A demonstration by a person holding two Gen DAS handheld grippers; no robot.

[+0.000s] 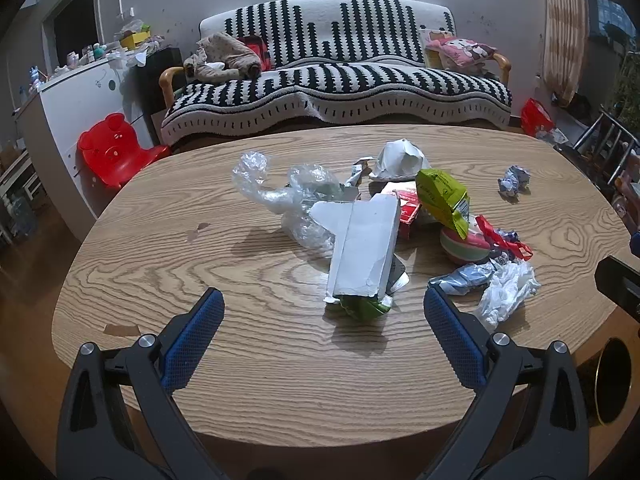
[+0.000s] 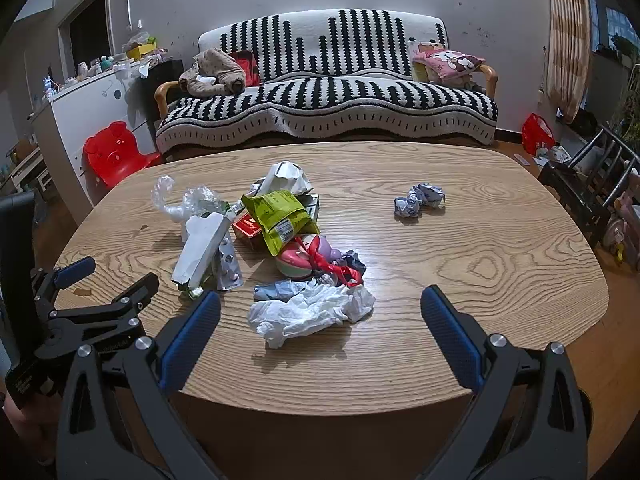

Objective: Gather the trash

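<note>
Presently listed: one oval wood-grain table [image 1: 168, 264], carrying a heap of litter at centre frame, nothing yet collected by the look of it. Left gripper [image 1: 324, 304]: jaws spread wide, empty, hovering at the near table edge in the lower frame. Right gripper [image 2: 320, 304]: likewise released and empty. Item nearest the left gripper: torn white cardboard carton [image 1: 366, 248], long axis running from lower centre up toward upper centre, ragged open end pointing at the camera, lying atop a green wrapper. Item between the right gripper's fingers, ahead of them: crumpled white tissue wad [image 2: 308, 312]. Also: clear plastic film [image 1: 276, 192], yellow-green snack bag [image 2: 280, 216], lone crumpled paper ball [image 2: 418, 200] at right. Step judged: approach; next calls for advancing and closing on one piece.
</note>
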